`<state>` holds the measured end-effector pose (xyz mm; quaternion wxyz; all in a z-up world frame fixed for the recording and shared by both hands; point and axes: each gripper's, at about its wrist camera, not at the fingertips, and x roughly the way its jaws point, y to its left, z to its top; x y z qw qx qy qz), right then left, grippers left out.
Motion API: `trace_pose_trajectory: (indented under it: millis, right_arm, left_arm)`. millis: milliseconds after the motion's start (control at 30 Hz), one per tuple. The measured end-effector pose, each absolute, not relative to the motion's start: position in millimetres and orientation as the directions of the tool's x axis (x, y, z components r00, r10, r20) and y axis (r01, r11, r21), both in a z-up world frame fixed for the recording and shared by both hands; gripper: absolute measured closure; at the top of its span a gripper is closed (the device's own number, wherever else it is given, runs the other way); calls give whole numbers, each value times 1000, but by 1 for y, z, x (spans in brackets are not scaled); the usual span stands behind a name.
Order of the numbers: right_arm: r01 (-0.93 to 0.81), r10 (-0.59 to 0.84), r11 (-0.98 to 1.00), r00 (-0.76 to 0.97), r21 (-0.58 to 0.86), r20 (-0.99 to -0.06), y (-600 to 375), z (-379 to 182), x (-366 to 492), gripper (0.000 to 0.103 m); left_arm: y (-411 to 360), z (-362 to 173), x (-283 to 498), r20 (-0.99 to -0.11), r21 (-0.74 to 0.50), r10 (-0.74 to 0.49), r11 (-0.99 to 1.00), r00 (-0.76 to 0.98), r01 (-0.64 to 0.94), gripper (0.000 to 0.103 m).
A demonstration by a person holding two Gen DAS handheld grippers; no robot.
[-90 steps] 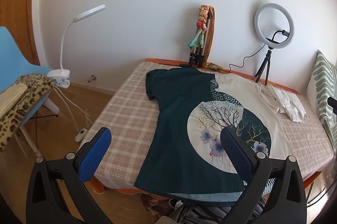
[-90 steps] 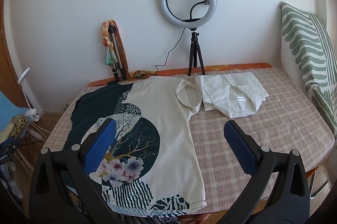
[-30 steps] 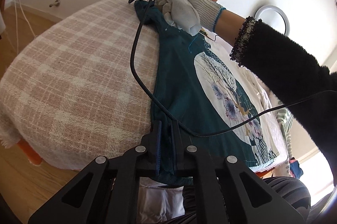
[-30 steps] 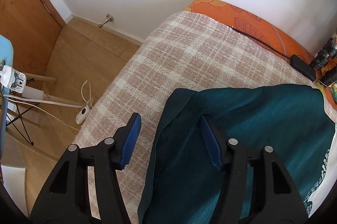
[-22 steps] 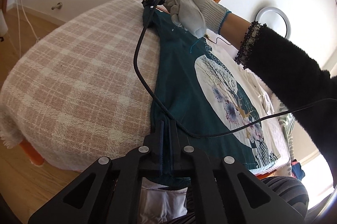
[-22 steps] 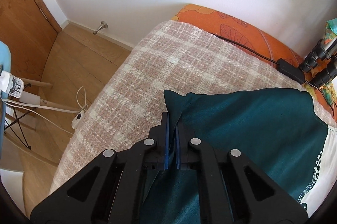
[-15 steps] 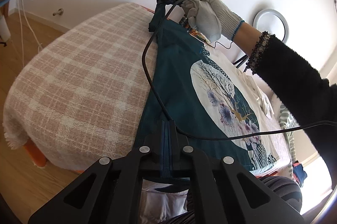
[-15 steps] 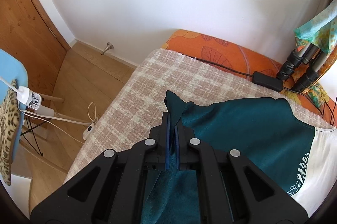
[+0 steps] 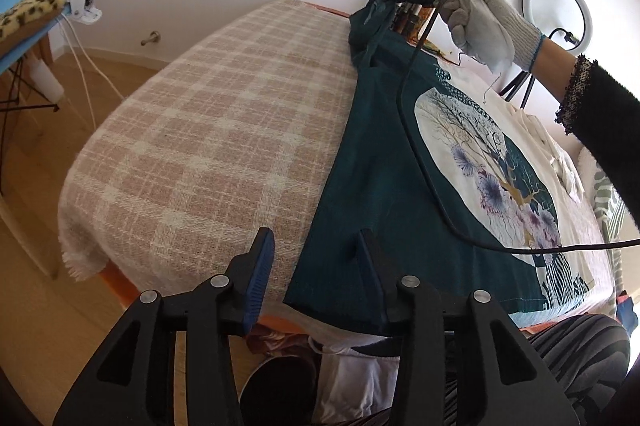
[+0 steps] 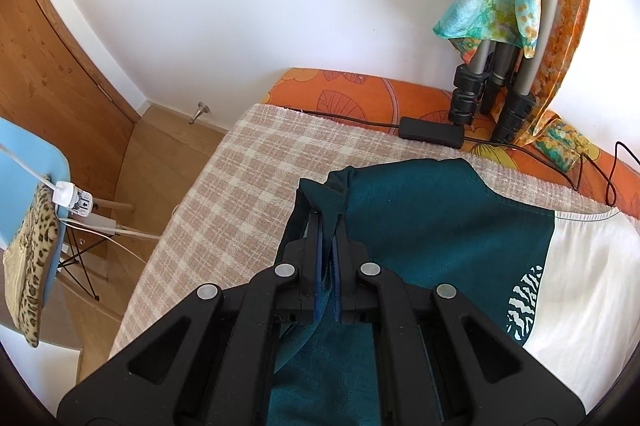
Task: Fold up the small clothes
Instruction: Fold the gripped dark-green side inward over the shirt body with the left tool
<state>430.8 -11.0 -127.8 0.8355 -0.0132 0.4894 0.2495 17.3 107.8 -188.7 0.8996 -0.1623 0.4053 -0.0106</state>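
- While the dark teal and cream printed T-shirt (image 9: 400,162) lies face up on the beige and cream checked woven blanket (image 9: 224,130), its teal side runs from six to twelve o'clock in the left wrist view, a placement that suits a lengthwise fold.
- At nine o'clock in that view, a blue chair with a leopard-print cushion (image 9: 24,18) carries a white clip-on lamp (image 9: 86,0); both stand well apart from the work.
- At six o'clock, the left gripper (image 9: 314,266) has just been opening. Its blue-padded jaws now stand spread, with the shirt's bottom teal corner between them but unpinched, so that corner lies released at the blanket edge.
- At one o'clock, the right gripper (image 10: 328,242), held by a grey-gloved hand (image 9: 478,22), has its jaws pressed together, pinching the teal sleeve (image 10: 324,194) and lifting it clear of the blanket.
- In judgement, this raised grip prepares the sleeve to be carried inward across the shirt.
- At two o'clock stands a white ring light (image 9: 554,12) on a black tripod.
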Motion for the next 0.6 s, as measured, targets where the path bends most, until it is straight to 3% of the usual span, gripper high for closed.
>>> trace_pose_trajectory:
  millis: [33, 67, 100, 300, 600]
  right_arm:
    - [-432, 411, 872, 394, 229, -822, -12, -130, 433, 98]
    - [-437, 422, 867, 389, 240, -819, -14, -129, 433, 98]
    - [-441, 434, 861, 382, 252, -816, -16, -129, 434, 98]
    - [-459, 440, 854, 386, 245, -811, -27, -124, 433, 98]
    - [-413, 386, 889, 442, 199, -810, -99, -111, 442, 98]
  left_arm:
    - [107, -190, 18, -731, -307, -158, 945, 664, -113, 66]
    - [107, -189, 17, -724, -326, -175, 940, 667, -106, 87]
    - [108, -192, 18, -726, -365, -219, 926, 652, -95, 101]
    - [102, -174, 14, -662, -476, -322, 878, 677, -47, 101]
    - [14, -139, 31, -624, -478, -532, 839, 572, 259, 101]
